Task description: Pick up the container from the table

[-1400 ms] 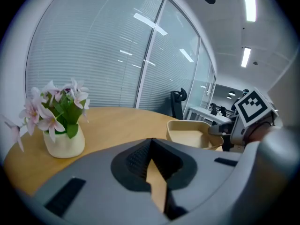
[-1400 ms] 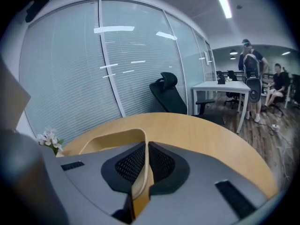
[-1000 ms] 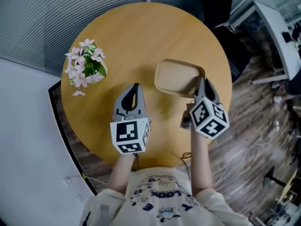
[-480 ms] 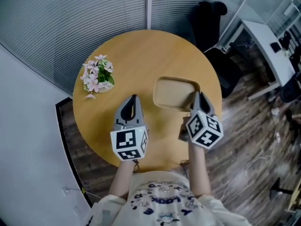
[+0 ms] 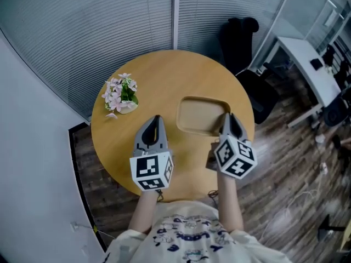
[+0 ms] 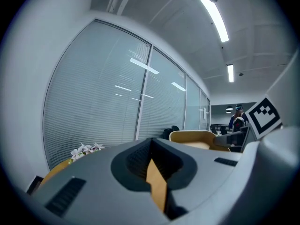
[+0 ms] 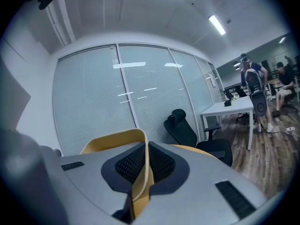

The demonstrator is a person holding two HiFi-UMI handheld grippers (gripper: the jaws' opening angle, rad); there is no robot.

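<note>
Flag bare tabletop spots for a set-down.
Free: far arc of the table beyond flowers and container, and the middle strip between them. Crowded: the near side, where the left tool hovers and the right tool clamps the container's rim.

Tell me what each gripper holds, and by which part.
The right gripper pinches the tan container by the rim at its near right side. The left gripper is shut and holds nothing.

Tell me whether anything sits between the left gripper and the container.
Nothing visible does: only bare table lies between the left gripper and the container. The flowers stand farther left, and the right gripper grips the container's rim.
</note>
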